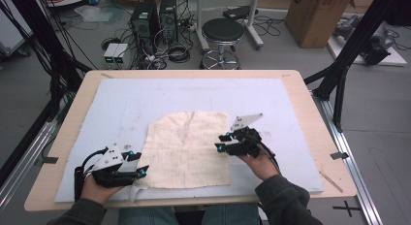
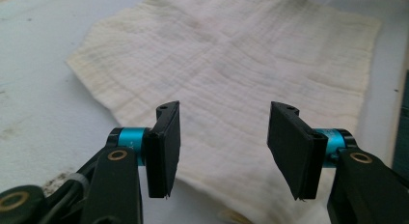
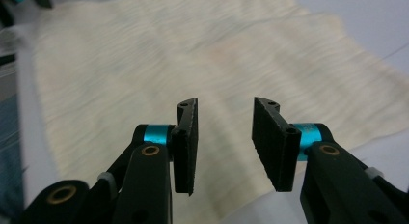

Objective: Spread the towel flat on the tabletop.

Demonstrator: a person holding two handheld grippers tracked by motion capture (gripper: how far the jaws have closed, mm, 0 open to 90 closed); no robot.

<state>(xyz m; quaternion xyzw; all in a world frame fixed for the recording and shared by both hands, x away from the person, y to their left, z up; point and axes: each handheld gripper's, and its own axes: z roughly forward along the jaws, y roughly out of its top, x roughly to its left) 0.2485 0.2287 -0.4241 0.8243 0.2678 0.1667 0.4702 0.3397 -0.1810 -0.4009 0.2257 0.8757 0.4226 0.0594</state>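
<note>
cloth (image 1: 189, 148): lying flat, mid-near on the blue mat (image 1: 121, 104), near-left corner slightly rucked
left gripper (image 1: 137, 165): jaws apart, hovering at near-left corner, likely lining up a pinch
right gripper (image 1: 221, 142): jaws apart, nothing held, hovering over right edge, probably for a fold

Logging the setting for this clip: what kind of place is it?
Most likely a lab or workshop recording station: computer towers with tangled cables on the floor, a cardboard box, a rolling stool, and a foam-padded table holding a cream cloth.
</note>
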